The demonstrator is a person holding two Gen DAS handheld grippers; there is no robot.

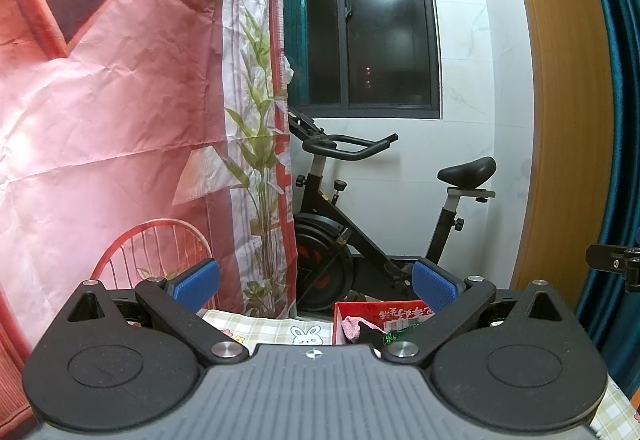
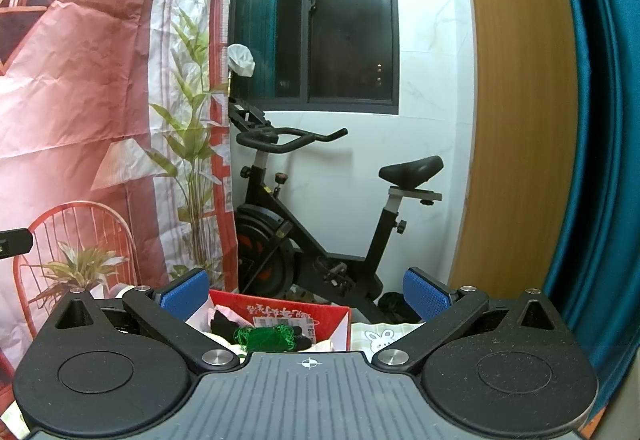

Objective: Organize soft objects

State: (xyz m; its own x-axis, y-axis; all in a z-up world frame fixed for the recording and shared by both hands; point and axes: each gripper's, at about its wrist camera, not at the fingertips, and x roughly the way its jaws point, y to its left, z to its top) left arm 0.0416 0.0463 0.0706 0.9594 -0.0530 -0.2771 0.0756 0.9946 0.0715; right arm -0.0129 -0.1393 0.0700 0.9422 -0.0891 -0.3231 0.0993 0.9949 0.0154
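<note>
A red cardboard box (image 2: 340,320) (image 1: 340,314) stands on a checked tablecloth (image 1: 264,328) with a rabbit print, low in both wrist views. Inside lie soft things: a green mesh bundle (image 2: 264,338) (image 1: 394,338), black cloth (image 2: 224,320) and pink cloth (image 1: 352,326). My left gripper (image 1: 316,286) is open, held level above the cloth, with the box under its right finger. My right gripper (image 2: 306,292) is open too, and the box sits between and below its blue pads (image 2: 186,292). Neither holds anything.
A black exercise bike (image 2: 320,220) stands behind the table under a dark window (image 1: 360,19). A red printed backdrop (image 1: 120,99) hangs on the left. A wooden panel (image 2: 516,99) and teal curtain (image 2: 600,119) fill the right. A black mount (image 1: 616,264) shows at the left view's right edge.
</note>
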